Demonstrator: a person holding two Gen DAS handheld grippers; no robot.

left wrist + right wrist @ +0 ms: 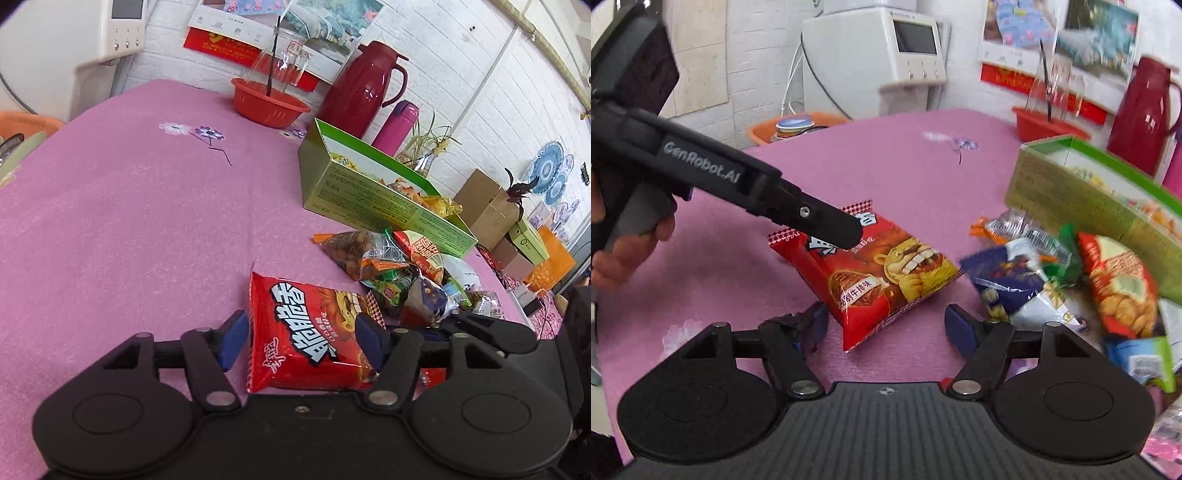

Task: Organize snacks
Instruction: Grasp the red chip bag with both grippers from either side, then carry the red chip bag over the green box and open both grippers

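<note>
A red snack bag (pixel 306 332) lies on the pink tablecloth (pixel 129 221) between the blue pads of my left gripper (pixel 301 339). The left pad stands just clear of the bag's edge and the right pad sits at its checkered end, so the jaws are open. In the right wrist view the same bag (pixel 886 273) lies tilted, with a black finger (pixel 846 230) of the left gripper over its far end. My right gripper (pixel 886 326) is open wide, the bag's near corner between its pads, untouched. A green box (pixel 369 195) (pixel 1071 192) with snacks inside stands to the right.
A pile of loose snack packets (pixel 391 266) (pixel 1034 280) lies against the green box. A red basket (pixel 269 103), dark red jug (pixel 365 88) and pink bottle (pixel 397 125) stand at the back by the wall. A hand (pixel 624 251) holds the left gripper's handle.
</note>
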